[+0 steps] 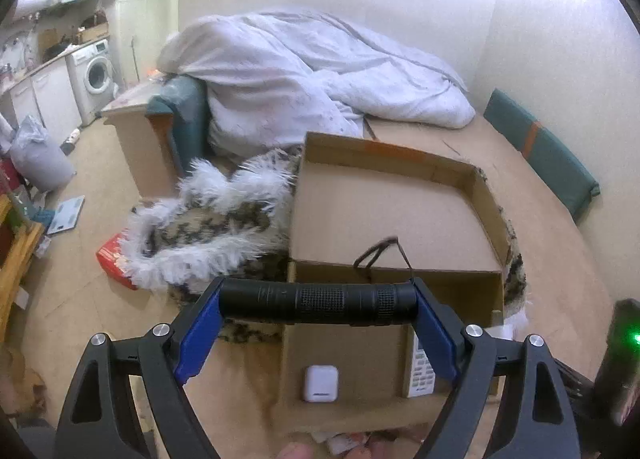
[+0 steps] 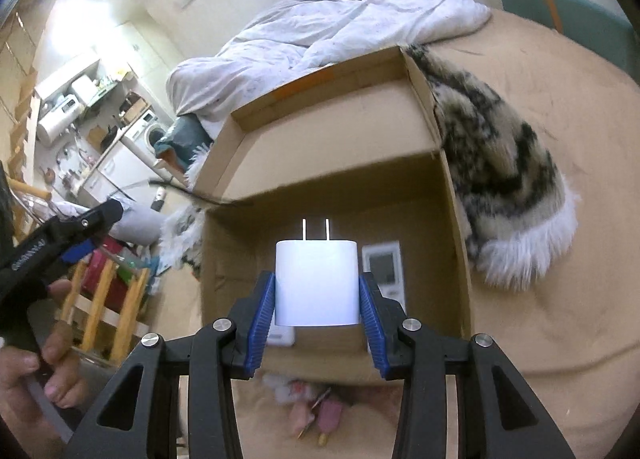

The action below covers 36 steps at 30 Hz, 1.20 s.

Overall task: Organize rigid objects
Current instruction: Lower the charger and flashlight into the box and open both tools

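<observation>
Left gripper [image 1: 318, 305] clenched lengthwise on black flashlight [image 1: 318, 302], above box divider [image 1: 394, 270]. Right gripper [image 2: 317, 291] grasping white charger plug [image 2: 316, 283] over box [image 2: 448, 195]. Risks: flashlight rolling w/ end-only grip; charger prob. landing on remote [image 2: 386, 267].

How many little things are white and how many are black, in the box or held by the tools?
White: 3 (charger plug, earbud case, remote)
Black: 1 (flashlight)
Total: 4
</observation>
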Each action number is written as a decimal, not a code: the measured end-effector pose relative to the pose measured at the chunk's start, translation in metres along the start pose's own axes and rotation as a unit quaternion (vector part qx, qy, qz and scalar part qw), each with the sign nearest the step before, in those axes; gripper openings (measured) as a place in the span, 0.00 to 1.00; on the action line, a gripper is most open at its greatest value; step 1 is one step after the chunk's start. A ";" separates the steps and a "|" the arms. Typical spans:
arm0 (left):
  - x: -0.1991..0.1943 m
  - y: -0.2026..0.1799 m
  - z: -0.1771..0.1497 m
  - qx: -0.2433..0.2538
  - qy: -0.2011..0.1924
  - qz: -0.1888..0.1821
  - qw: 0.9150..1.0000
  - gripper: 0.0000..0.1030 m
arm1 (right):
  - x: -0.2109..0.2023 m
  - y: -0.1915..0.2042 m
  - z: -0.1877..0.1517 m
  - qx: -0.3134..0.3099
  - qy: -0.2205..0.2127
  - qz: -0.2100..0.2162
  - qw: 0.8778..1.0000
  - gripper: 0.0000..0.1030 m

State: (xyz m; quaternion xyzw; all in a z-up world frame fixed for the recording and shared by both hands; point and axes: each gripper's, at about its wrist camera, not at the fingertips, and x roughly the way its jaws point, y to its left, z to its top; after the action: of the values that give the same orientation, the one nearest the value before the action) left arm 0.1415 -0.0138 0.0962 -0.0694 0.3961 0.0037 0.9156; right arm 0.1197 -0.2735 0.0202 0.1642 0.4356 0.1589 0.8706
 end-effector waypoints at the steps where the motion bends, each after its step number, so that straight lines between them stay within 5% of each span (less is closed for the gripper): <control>1: 0.007 -0.004 -0.001 0.003 0.003 0.002 1.000 0.83 | 0.006 -0.001 0.003 -0.001 0.002 -0.003 1.000 0.42; 14: 0.103 -0.041 -0.072 0.078 0.086 0.012 0.993 0.83 | 0.075 -0.032 -0.021 0.015 0.083 -0.034 0.996 0.43; 21: 0.121 -0.045 -0.101 0.094 0.113 0.034 0.989 0.83 | 0.090 -0.026 -0.026 -0.002 0.102 -0.066 0.993 0.43; 36: 0.132 -0.047 -0.109 0.097 0.136 0.027 0.986 0.88 | 0.091 -0.020 -0.024 -0.014 0.093 -0.061 0.994 0.43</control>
State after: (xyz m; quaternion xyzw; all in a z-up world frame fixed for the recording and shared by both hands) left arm 0.1562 -0.0810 -0.0679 0.0306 0.5170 -0.0196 0.8552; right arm 0.1552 -0.2498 -0.0663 0.1093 0.5219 0.1264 0.8365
